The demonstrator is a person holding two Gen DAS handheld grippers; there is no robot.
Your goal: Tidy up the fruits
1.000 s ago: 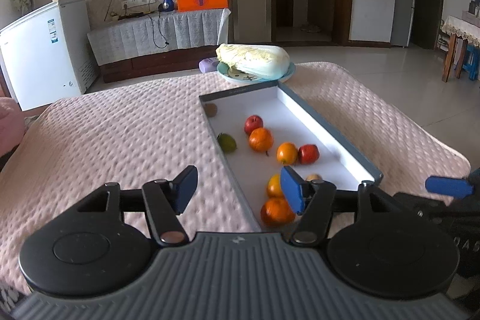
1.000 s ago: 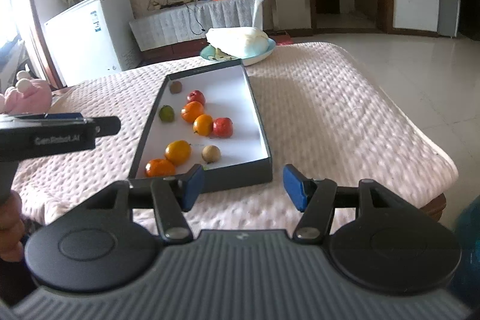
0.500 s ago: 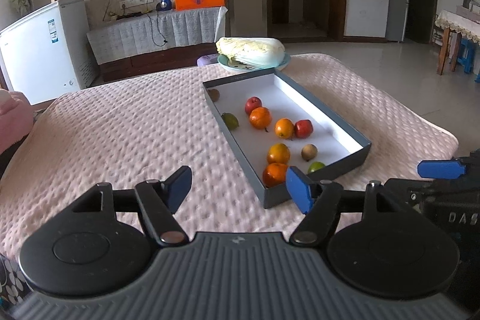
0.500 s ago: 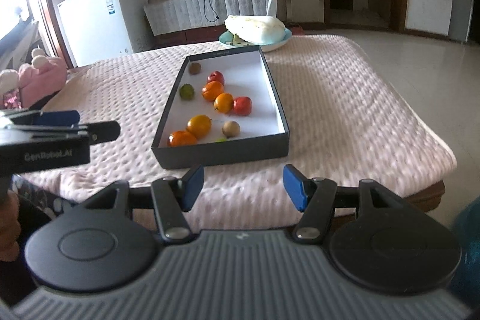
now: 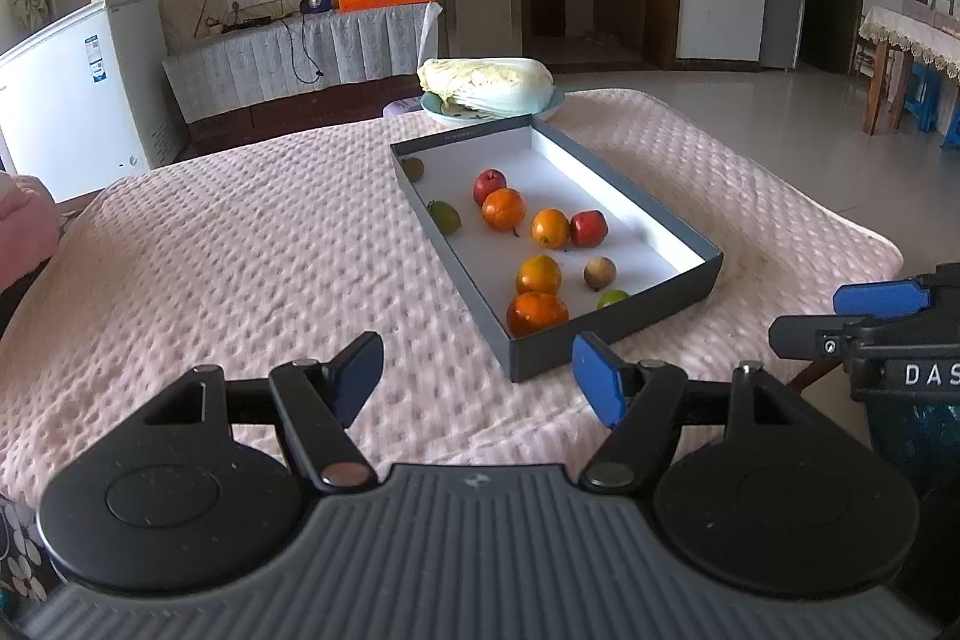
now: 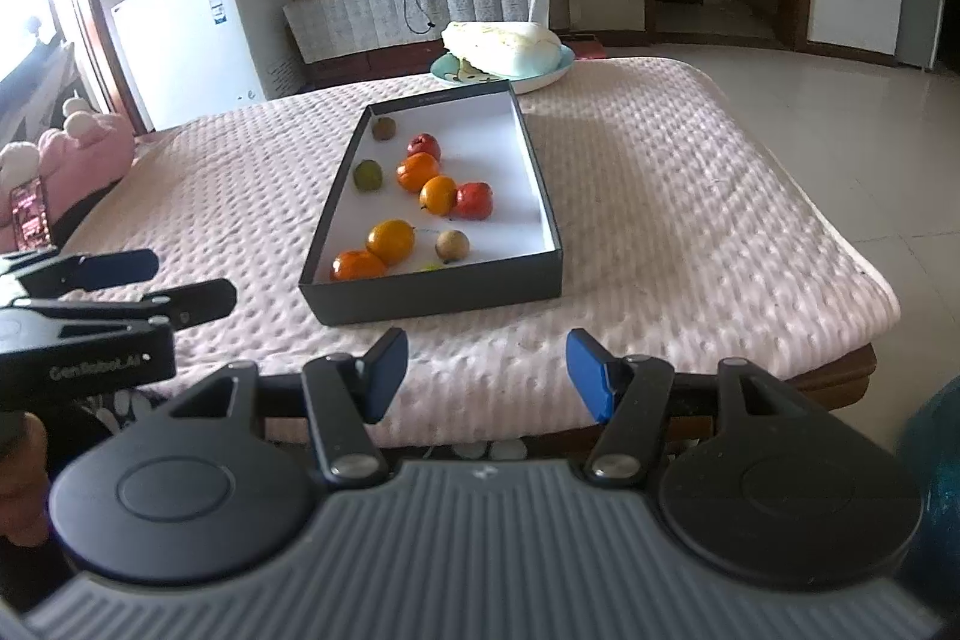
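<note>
Nearest to me, my left gripper (image 5: 477, 376) hangs over the near part of the pink quilted cover (image 5: 270, 250) with its blue-padded jaws spread wide and nothing between them. My right gripper (image 6: 486, 370) is likewise spread wide and empty, poised just short of the cover's near edge; from the left wrist view I see it off to the right, beside the bed's corner.

Just beyond both sets of fingers sits the dark box (image 6: 438, 295) with a white floor, lying flat on the cover with a short end turned toward me. The fruits all lie inside it. At the near end an orange (image 5: 537, 313) rests close to the near-left corner, touching a second orange (image 5: 539, 274) behind it. A green fruit (image 5: 612, 298) sits against the near wall, with a small brown fruit (image 5: 599, 273) just behind it. Mid-box, an orange (image 5: 550, 227) touches a red apple (image 5: 588, 227). Farther on, another orange (image 5: 503, 209) touches a second red apple (image 5: 489, 184), and a green fruit (image 5: 444, 216) lies by the left wall. A brown fruit (image 5: 413, 168) sits in the far-left corner.

Past the box, a cabbage (image 5: 486, 85) rests on a plate (image 5: 555, 103) at the cover's far edge.
</note>
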